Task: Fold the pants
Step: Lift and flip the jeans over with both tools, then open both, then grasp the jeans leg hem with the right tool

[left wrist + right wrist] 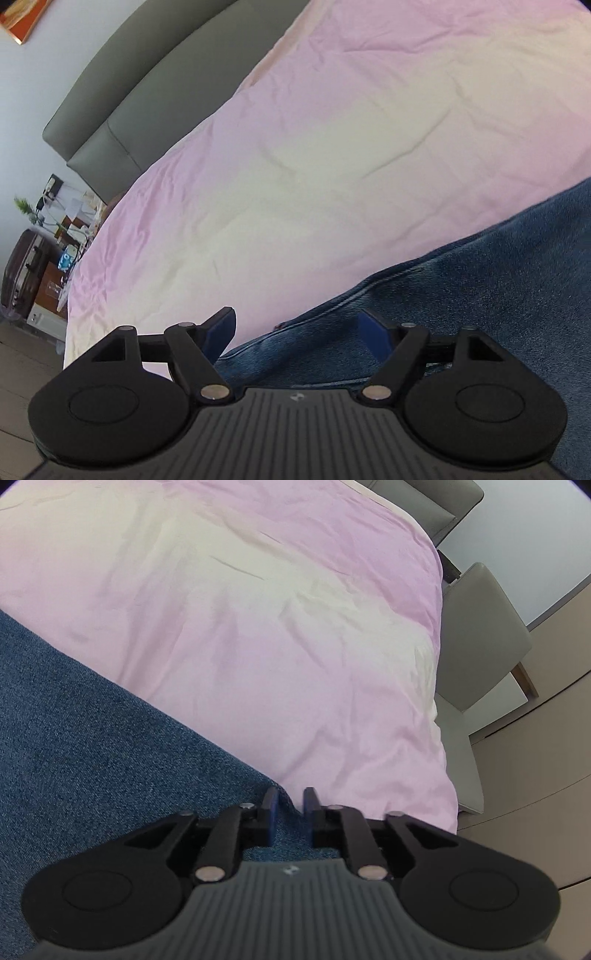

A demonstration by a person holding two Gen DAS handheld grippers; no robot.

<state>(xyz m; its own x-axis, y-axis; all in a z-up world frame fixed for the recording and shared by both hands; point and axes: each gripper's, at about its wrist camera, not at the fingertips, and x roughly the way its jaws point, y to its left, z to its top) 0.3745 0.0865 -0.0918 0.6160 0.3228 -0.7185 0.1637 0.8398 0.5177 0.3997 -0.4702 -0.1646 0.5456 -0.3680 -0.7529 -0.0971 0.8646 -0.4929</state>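
Black linkage arms and ribbed grey housings fill the bottom of both wrist views.

1. Left tongs [297, 328]: spread wide. Blue pads [371, 325] straddle the stitched seam edge of the pants [480, 288]. No fabric is gripped; contact between the pads and the denim cannot be confirmed.
2. Right tongs [291, 806]: nearly pressed together, pinching a corner or edge of the pants [92, 720]. A narrow slot shows between the pad tips, with denim running through it toward the housing.

Location of the workpiece: the pants lie on the bed [332, 147], at its near edge, under both tools. In the right view the denim ends close to the bed's right-hand edge.

Step in hand, as judged: grasp acquisition before a fold. One side appears secured; the other is not yet closed.

Next move calls for:
- Closing the left tongs on the seam edge, taking all layers.
- Lifting both grips level, so the fold line stays straight.

Materials:
- Pants: blue denim, coarse speckled weave, doubled stitching along the seam, a small rivet near it. Expected to be stiff and to hold a crease.
- Bed cover: pale pink sheet, thin, softly wrinkled; liable to drag with the denim.
- Headboard [110, 110]: grey padded panel, smooth.
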